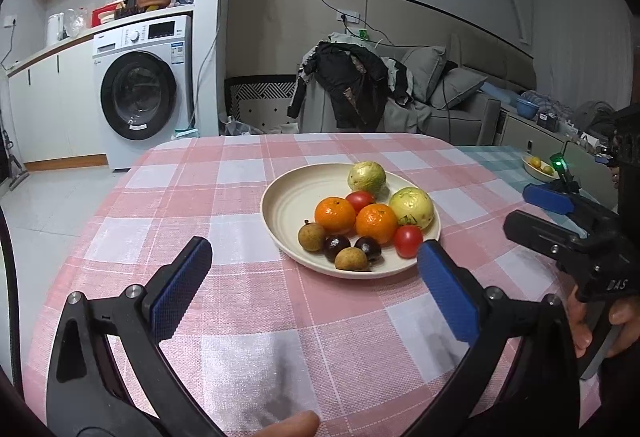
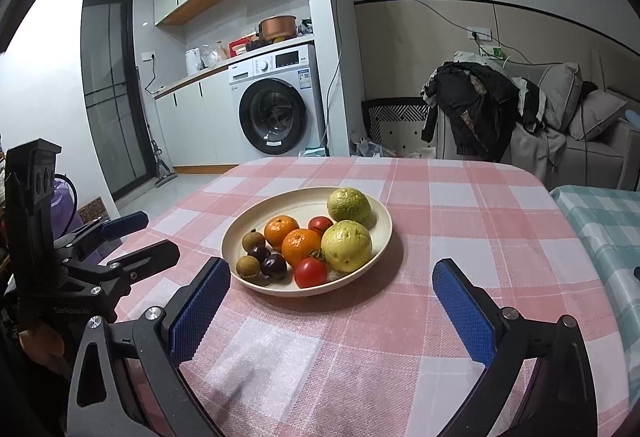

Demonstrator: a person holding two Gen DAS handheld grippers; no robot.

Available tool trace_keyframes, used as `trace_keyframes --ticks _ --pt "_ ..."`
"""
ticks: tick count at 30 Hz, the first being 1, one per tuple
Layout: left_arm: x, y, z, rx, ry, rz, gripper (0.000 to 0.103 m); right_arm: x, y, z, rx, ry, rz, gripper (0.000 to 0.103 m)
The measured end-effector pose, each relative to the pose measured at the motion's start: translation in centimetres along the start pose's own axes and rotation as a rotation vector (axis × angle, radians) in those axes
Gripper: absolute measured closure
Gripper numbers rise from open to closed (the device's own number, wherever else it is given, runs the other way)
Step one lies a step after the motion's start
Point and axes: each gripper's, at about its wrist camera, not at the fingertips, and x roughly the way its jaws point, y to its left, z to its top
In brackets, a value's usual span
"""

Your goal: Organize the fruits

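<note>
Pink checked tablecloth (image 1: 248,197), plate (image 1: 292,197) of fruit, far bowl (image 1: 538,167) half hidden

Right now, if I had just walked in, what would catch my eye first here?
A cream plate heaped with fruit sits mid-table on the pink checked cloth: two pale green guavas, two oranges, red tomatoes and small brown and dark fruits. On the near side, the left gripper and right gripper both point at it, open and empty.

Left camera sits behind left claw (image 1: 316,257), looks forward and down; round cream plate of fruit (image 1: 288,197) near, ahead-right. Right camera behind right claw (image 2: 332,277); same plate (image 2: 240,233) near, ahead-left. Both share pink checked tablecloth (image 1: 240,173), white washing machine (image 1: 142,89).
</note>
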Motion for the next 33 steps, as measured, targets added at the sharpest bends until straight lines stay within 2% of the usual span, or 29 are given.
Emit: trace_keyframes --ticks 12,33 --pt "0.2 0.1 0.0 -0.010 -0.012 0.011 0.001 -0.2 0.6 -0.1 -0.031 -0.021 0.009 0.000" --pt "0.0 0.0 -0.1 -0.009 -0.021 -0.007 0.001 -0.1 -0.5 0.1 0.014 -0.017 0.013 0.000"
